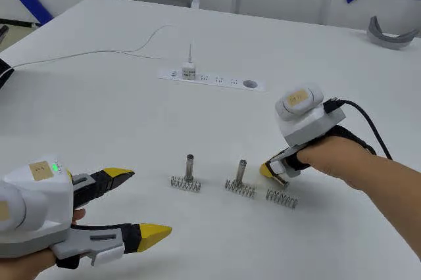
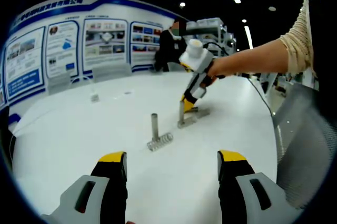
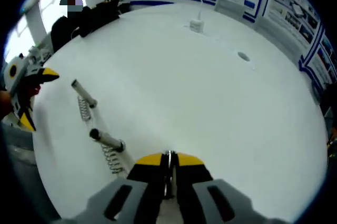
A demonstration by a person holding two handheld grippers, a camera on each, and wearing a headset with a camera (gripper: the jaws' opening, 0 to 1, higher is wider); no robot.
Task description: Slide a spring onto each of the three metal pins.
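The head view looks forward and down on the white matte tabletop [image 1: 99,96] from above and behind both claws. The left gripper view rides low behind the yellow-tipped left gripper [image 2: 172,157], facing a short grey metal pin [image 2: 155,126] ahead. The right gripper view, close over the table, has that pin [image 3: 84,93] left of the right gripper [image 3: 168,158].

A: Pin status?
B: Pin 1 [image 1: 189,166] and pin 2 [image 1: 241,171]: grey metal, upright, bare.
A: Springs?
B: All flat. Spring 1 [image 1: 185,183] at pin 1's base, spring 2 [image 1: 239,189] at pin 2's, spring 3 [image 1: 281,198] just right.
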